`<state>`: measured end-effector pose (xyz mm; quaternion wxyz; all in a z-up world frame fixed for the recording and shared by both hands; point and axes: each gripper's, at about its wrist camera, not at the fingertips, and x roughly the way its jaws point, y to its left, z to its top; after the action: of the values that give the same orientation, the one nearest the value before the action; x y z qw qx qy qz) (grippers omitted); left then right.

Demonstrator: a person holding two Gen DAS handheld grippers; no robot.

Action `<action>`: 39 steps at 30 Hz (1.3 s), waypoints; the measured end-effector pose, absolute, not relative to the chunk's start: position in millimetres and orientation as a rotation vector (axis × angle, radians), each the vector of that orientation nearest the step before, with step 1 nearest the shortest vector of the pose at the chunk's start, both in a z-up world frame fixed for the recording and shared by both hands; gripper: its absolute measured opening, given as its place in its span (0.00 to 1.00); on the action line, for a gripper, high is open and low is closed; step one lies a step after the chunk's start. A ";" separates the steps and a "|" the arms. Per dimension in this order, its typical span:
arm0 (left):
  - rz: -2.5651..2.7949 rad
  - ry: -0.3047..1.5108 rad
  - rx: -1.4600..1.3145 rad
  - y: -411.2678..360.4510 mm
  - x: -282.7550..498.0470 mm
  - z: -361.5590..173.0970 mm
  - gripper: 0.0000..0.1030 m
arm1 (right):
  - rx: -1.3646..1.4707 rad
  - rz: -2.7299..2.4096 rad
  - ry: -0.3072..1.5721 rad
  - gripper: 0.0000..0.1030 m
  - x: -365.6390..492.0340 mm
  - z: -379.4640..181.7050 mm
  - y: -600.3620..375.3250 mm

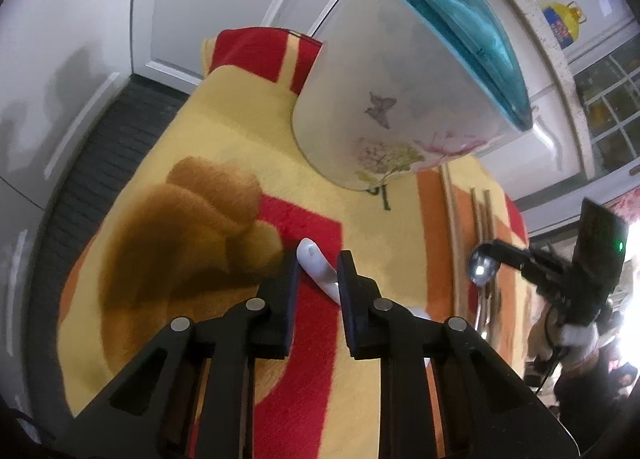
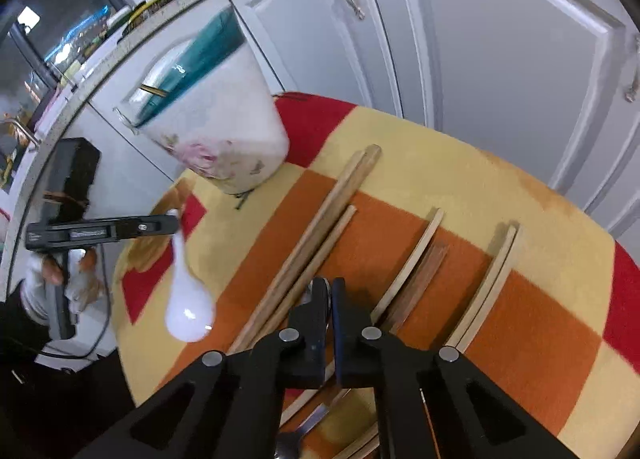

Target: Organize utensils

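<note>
Left wrist view shows a white spoon pinched by its handle between the left gripper's pads, lifted above a red, yellow and orange cloth. From the right wrist view its bowl hangs low over the cloth. The right gripper is pressed together on a metal spoon, with wooden chopsticks lying just beside it. Behind stands a white floral container with a teal inside, near white cabinet doors.
</note>
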<state>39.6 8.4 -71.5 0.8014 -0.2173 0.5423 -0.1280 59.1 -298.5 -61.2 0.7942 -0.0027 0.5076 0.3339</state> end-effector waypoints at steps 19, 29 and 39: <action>-0.324 0.969 -0.366 8.6 0.9 17.3 0.05 | 0.134 0.614 0.895 0.03 4.6 21.2 -322.2; -0.306 0.838 -0.320 25.6 -14.0 79.0 0.05 | 0.143 0.603 0.796 0.03 0.7 66.8 -311.5; -0.247 0.679 -0.271 39.4 15.0 146.7 0.05 | 0.121 0.579 0.710 0.03 26.6 112.0 -278.8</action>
<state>15.0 39.4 146.7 0.9265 -0.1321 0.3310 -0.1207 26.6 -278.8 112.0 0.8952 0.0586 0.3424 0.2792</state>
